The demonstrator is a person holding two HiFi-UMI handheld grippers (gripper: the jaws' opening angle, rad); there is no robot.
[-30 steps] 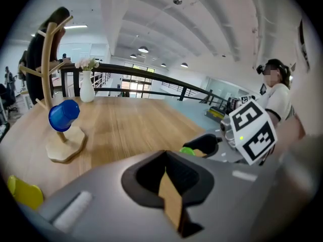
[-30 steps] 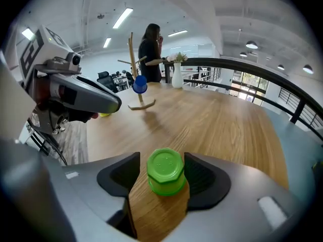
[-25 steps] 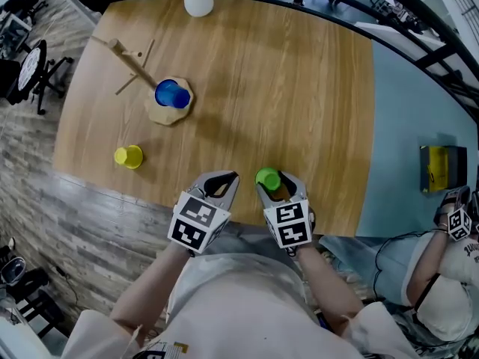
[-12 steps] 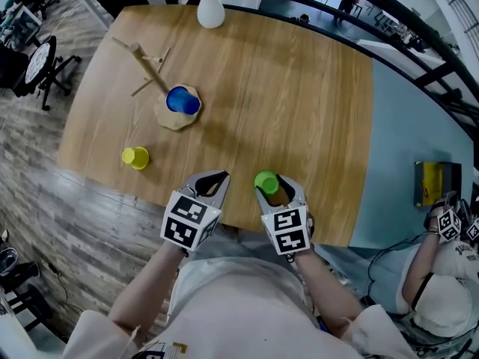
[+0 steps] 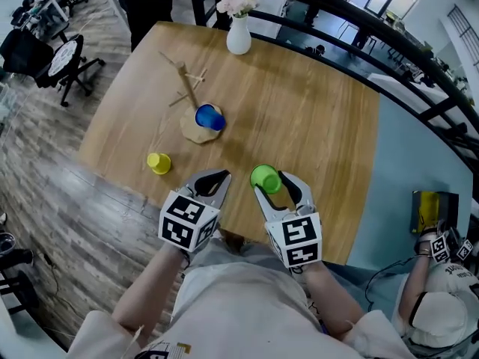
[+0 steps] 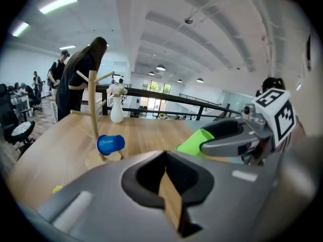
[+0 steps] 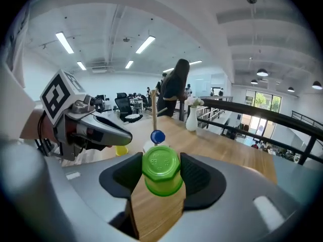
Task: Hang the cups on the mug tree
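1. From overhead, the left tool (image 5: 213,182) had its jaws together with nothing in them, and sat over the near edge of the wooden worktop (image 5: 314,118). Just beside it, the right tool (image 5: 278,189) was clamped on the green cup (image 5: 264,177). Farther off stood the mug tree (image 5: 187,88), with the blue cup (image 5: 209,117) on its side at the foot, over the base. The yellow cup (image 5: 158,162) stood alone near the worktop's left edge, and a white vase (image 5: 239,36) of flowers stood at the far edge.

2. In the left gripper view, the jaws met, empty. Beyond them the blue cup (image 6: 110,143) lay against the tree's post (image 6: 93,105), and the green cup (image 6: 194,141) showed at the right, in the other tool's grip.

3. In the right gripper view, both jaws pressed the green cup (image 7: 161,173), its base facing the camera. The blue cup (image 7: 157,136) and the tree's post (image 7: 154,110) lined up straight behind it, with the yellow cup (image 7: 121,149) to the left.
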